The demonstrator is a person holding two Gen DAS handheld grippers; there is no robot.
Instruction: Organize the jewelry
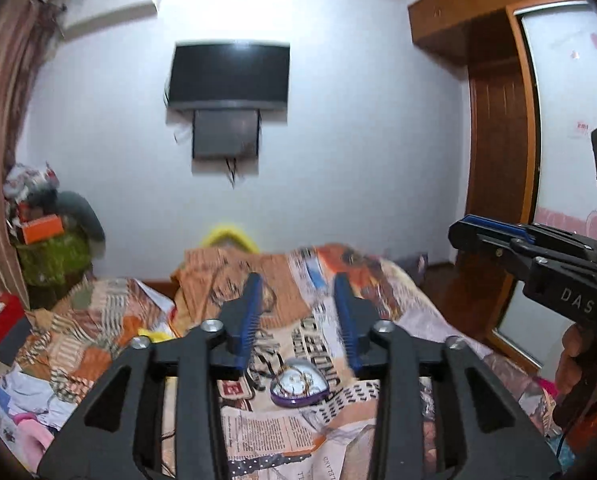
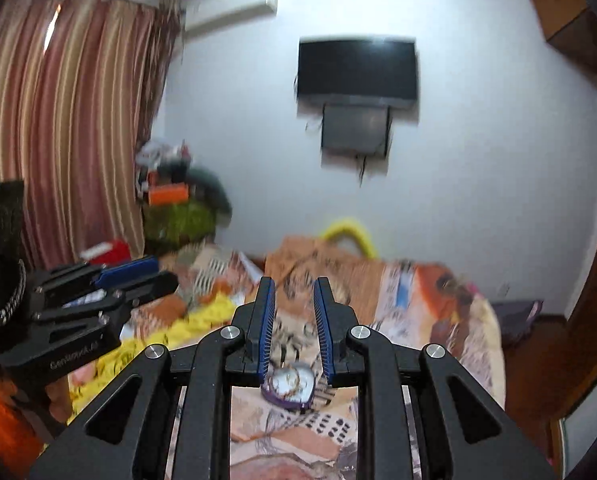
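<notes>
A heart-shaped purple jewelry box point(image 1: 299, 387) lies open on the patterned bedspread point(image 1: 258, 436), with gold and pearl pieces inside. It shows in the right wrist view point(image 2: 289, 389) too. My left gripper point(image 1: 298, 284) is open and empty, raised above and behind the box. My right gripper point(image 2: 294, 286) is open, its blue-padded fingers closer together, empty, also above the box. Each gripper shows at the edge of the other's view: the right one point(image 1: 470, 232), the left one point(image 2: 154, 270).
The bed is covered with rumpled orange and newspaper-print fabric. A yellow cloth point(image 2: 166, 336) lies at the left. A pile of boxes and a green bag point(image 1: 54, 252) stands by the striped curtain point(image 2: 58, 120). A wooden wardrobe point(image 1: 498, 160) is at the right. A television point(image 1: 228, 74) hangs on the far wall.
</notes>
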